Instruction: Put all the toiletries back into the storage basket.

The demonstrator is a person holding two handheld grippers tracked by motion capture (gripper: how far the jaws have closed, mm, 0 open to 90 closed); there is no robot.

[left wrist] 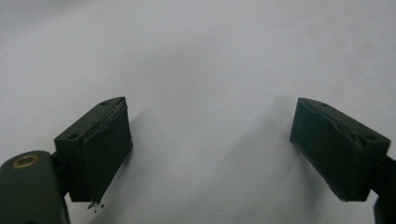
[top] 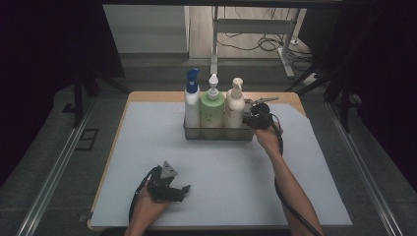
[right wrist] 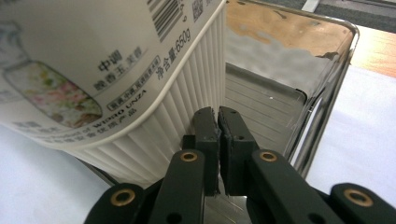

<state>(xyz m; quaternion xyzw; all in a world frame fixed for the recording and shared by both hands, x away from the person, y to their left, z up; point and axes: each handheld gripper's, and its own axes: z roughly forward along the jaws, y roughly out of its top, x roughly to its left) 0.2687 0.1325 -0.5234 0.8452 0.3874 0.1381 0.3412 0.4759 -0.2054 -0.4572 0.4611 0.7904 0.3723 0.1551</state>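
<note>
High view: I see the left gripper (top: 169,184) resting near the front edge of the table (top: 147,142), well apart from the metal basket (top: 219,132) toward the back edge. The basket holds three pump bottles; the right gripper (top: 256,120) sits at its right end beside the cream bottle (top: 235,105).

Left gripper view: jaws wide, nothing between them, above the bare mat (left wrist: 196,56).

Right gripper view: jaws closed together, pinching the thin basket wall, I judge, touching the cream bottle (right wrist: 116,65). Risk: lifting from one end could tilt the basket and topple the bottles. The wall between the pads is hard to make out.
</note>
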